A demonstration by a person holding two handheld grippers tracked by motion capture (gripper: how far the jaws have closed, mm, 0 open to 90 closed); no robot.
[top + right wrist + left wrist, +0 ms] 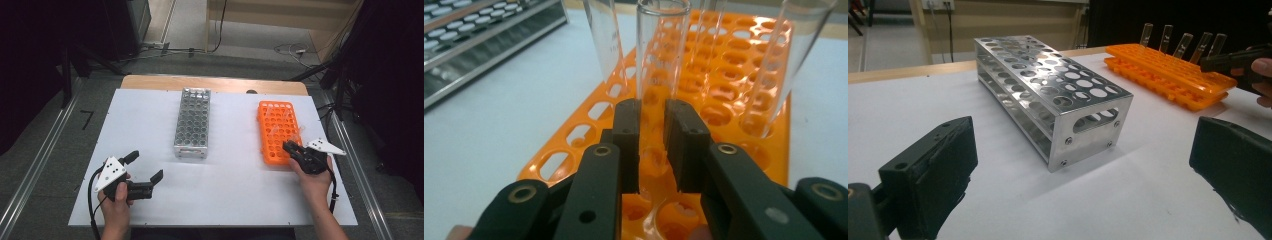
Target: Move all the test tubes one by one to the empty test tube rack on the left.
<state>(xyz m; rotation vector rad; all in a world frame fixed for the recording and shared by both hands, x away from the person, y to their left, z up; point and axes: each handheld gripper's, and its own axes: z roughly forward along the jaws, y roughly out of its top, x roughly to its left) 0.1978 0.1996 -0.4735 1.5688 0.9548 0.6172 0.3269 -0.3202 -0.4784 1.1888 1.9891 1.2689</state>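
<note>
From the high view, the left gripper [148, 166] rested low on the white table [230, 190], jaws spread wide and empty, with the metal rack [192, 123] well ahead of its tips. The right gripper [291, 148] sat at the near end of the orange rack [278, 131], its tips touching that end.

In the left gripper view the two jaws stood far apart with nothing between them — the metal rack [1048, 95] lay straight beyond the gap, the orange rack [1168, 70] and its clear tubes off past the right jaw.

In the right gripper view the jaws were closed on one glass tube [659, 60], pads pressing its lower part while it stood in its hole; other tubes rose just beyond the tips. To lift it cleanly, I judge a straight pull along the tube's axis best — no tilt, a steady squeeze, so it clears the hole without binding.

Faint graduation marks showed on one tube, not legible; no brand could be read.
</note>
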